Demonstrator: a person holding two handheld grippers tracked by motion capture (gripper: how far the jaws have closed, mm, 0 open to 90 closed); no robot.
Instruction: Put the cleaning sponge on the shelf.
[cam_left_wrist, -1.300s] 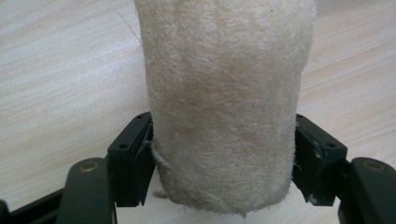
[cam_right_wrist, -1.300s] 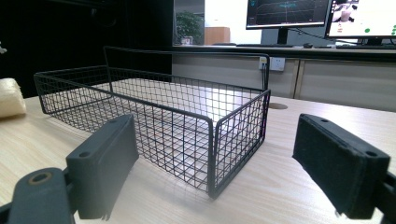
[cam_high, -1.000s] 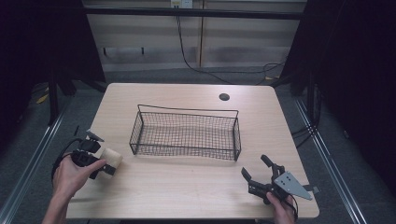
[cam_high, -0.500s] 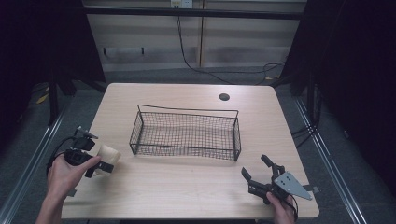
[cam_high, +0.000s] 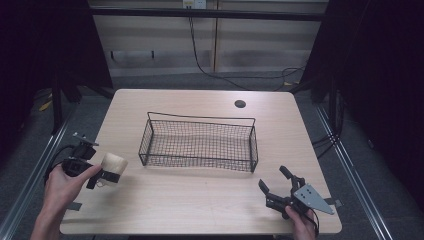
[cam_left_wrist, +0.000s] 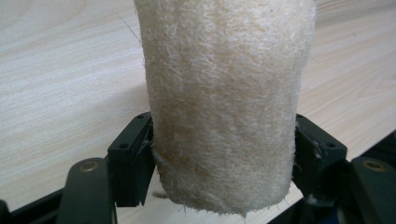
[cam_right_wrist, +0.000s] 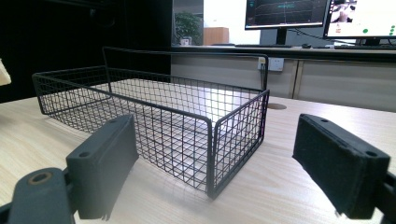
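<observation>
A cream fuzzy cylinder is clamped in my left gripper at the table's left edge, held a little above the wood. In the left gripper view the cylinder stands between the two black jaws, whose pads press its sides. My right gripper rests near the table's front right with its jaws wide apart and nothing between them. In the right gripper view the pads frame the near corner of a black wire basket. The basket stands empty at the table's middle.
The wooden table has a round cable hole at the back right. Dark floor and metal rails run along both sides. A cabinet front with a hanging cable stands behind the table. Monitors show in the right gripper view.
My left hand has lifted the cylinder slightly and drawn it a little toward the table's left edge. The right gripper has stayed where it was.
</observation>
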